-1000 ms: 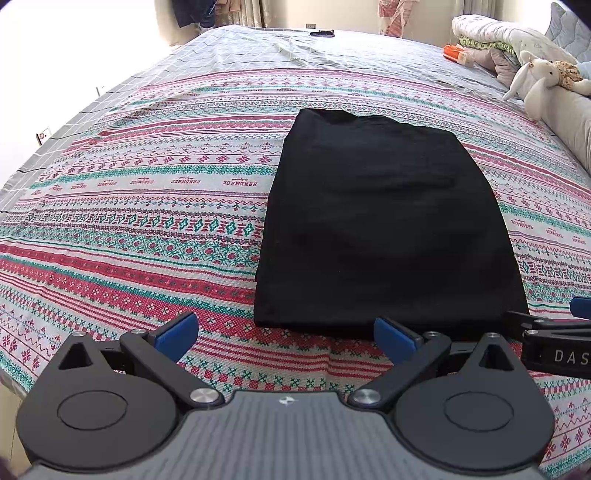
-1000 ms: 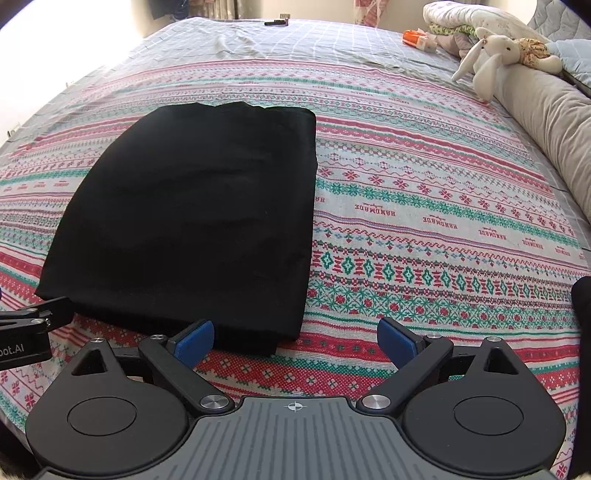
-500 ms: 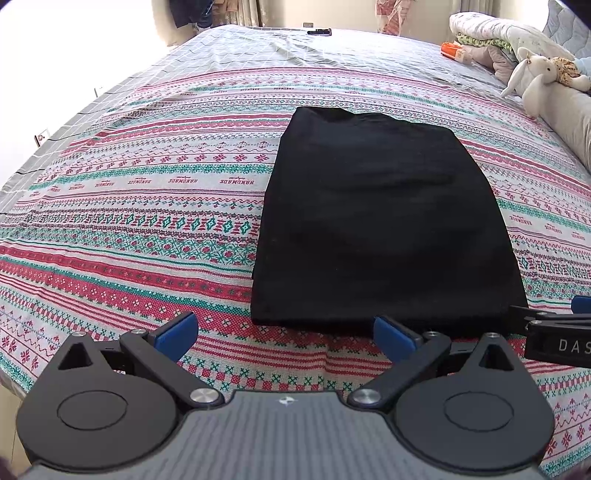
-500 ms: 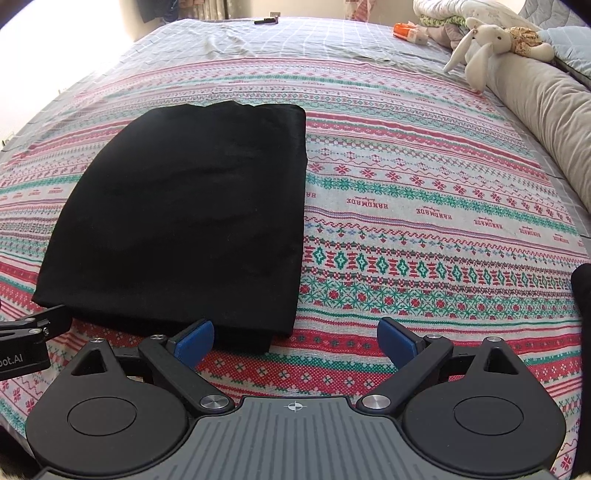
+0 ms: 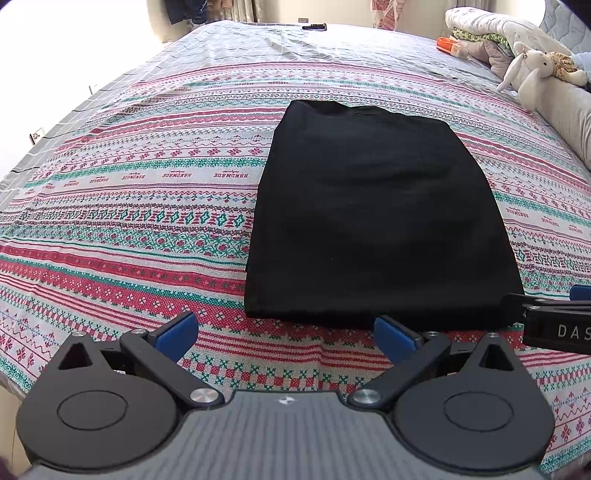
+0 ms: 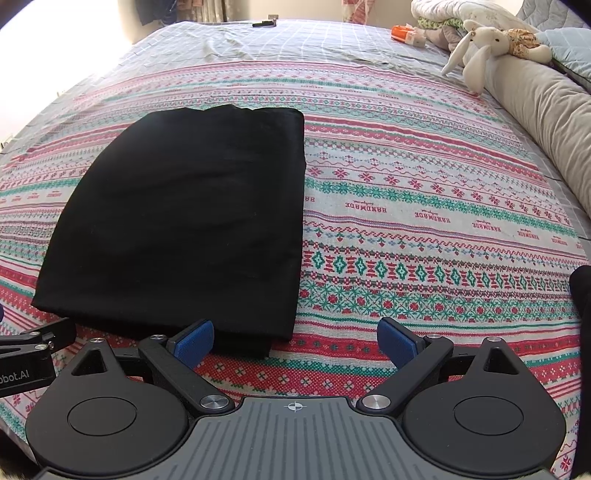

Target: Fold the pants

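Note:
The black pants (image 5: 373, 214) lie folded into a flat rectangle on the patterned bedspread (image 5: 147, 206); they also show in the right wrist view (image 6: 192, 221). My left gripper (image 5: 284, 334) is open and empty, just short of the pants' near left corner. My right gripper (image 6: 295, 339) is open and empty at the near right corner, its left pad (image 6: 194, 341) over the pants' near edge. Each gripper's tip shows at the side of the other's view.
A white stuffed rabbit (image 6: 480, 48) lies on a long beige bolster (image 6: 546, 122) at the right. Folded blankets (image 5: 491, 29) and an orange box (image 5: 448, 44) sit at the far right. A dark remote (image 5: 314, 27) lies at the bed's far end.
Both grippers have drawn back slightly toward me from the pants' near edge and tilted up a little. The pants have not moved. Both stay open.

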Demonstrator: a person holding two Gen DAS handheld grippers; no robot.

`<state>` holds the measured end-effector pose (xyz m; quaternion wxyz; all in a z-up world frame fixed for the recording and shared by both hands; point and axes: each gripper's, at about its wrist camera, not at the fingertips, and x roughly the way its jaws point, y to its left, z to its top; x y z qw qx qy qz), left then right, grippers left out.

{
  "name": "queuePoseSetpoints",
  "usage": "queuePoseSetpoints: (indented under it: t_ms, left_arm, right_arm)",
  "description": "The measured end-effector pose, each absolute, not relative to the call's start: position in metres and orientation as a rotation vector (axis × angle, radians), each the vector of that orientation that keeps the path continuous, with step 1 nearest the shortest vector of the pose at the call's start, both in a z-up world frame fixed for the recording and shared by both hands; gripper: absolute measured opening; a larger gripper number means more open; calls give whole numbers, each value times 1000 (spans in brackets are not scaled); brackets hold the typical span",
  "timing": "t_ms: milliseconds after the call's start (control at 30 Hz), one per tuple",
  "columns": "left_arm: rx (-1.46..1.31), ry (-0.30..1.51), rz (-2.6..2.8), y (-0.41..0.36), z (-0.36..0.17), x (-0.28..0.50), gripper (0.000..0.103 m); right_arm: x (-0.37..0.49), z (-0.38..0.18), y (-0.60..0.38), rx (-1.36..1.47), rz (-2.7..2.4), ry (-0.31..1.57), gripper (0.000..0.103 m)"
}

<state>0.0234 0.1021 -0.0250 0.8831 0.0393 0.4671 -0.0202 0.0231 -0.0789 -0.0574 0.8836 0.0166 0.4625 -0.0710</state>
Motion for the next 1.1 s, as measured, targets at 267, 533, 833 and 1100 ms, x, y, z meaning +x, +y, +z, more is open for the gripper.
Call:
queuePoseSetpoints:
  t_ms: [267,533,833,1100]
  left_arm:
    - [76,976,-43,104,-25,24,103]
    - [73,978,-46,105,-26,24,103]
    - [63,992,-46,106,-27,25,103]
    - [73,989,-55,105,-26,23,103]
  right_arm:
    - [24,-58,-77,31,-145,963,97]
    - [23,-58,-77,31,-146,963,97]
    - [23,-60,-76,26,-143,967,97]
    - [24,-60,-76,26,-143,967,97]
